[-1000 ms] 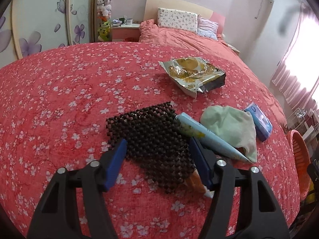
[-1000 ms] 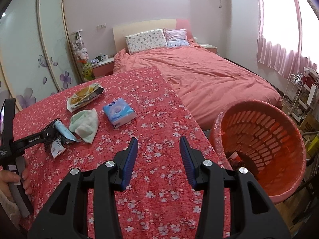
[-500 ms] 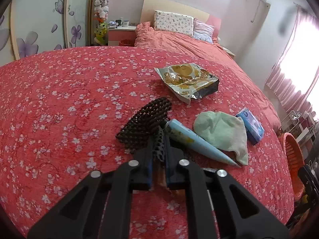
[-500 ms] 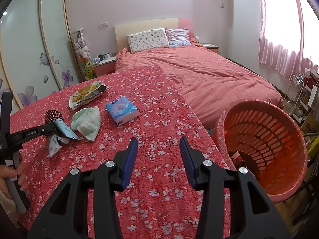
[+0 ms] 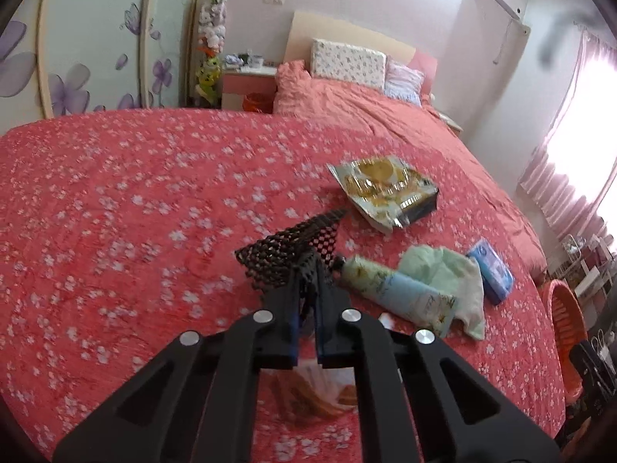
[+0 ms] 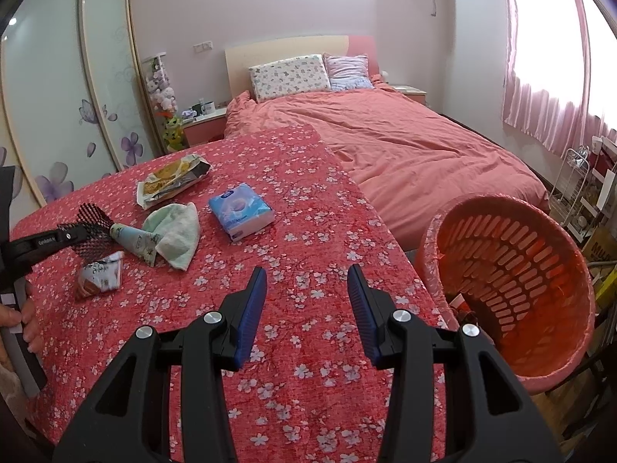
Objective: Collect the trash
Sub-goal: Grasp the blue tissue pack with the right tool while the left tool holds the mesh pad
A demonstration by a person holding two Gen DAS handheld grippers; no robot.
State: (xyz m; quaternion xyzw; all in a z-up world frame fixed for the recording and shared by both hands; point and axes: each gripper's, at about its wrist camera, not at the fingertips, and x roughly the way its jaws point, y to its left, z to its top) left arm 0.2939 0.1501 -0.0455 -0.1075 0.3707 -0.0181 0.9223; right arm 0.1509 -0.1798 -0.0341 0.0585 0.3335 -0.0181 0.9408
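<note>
Trash, a black mesh net (image 5: 287, 256), is pinched in the clenched left tool (image 5: 307, 301) just above the table (image 5: 115, 200); the right tool (image 6: 306, 308) gapes wide, holding nothing, beside the orange basket (image 6: 540, 370).

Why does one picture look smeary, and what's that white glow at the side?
Left wrist view: motion blur smears the floral cover and the black mesh in the left gripper. Right wrist view: sharp; daylight through the pink curtains blows out white. Both views bend straight lines, fisheye-style.
</note>
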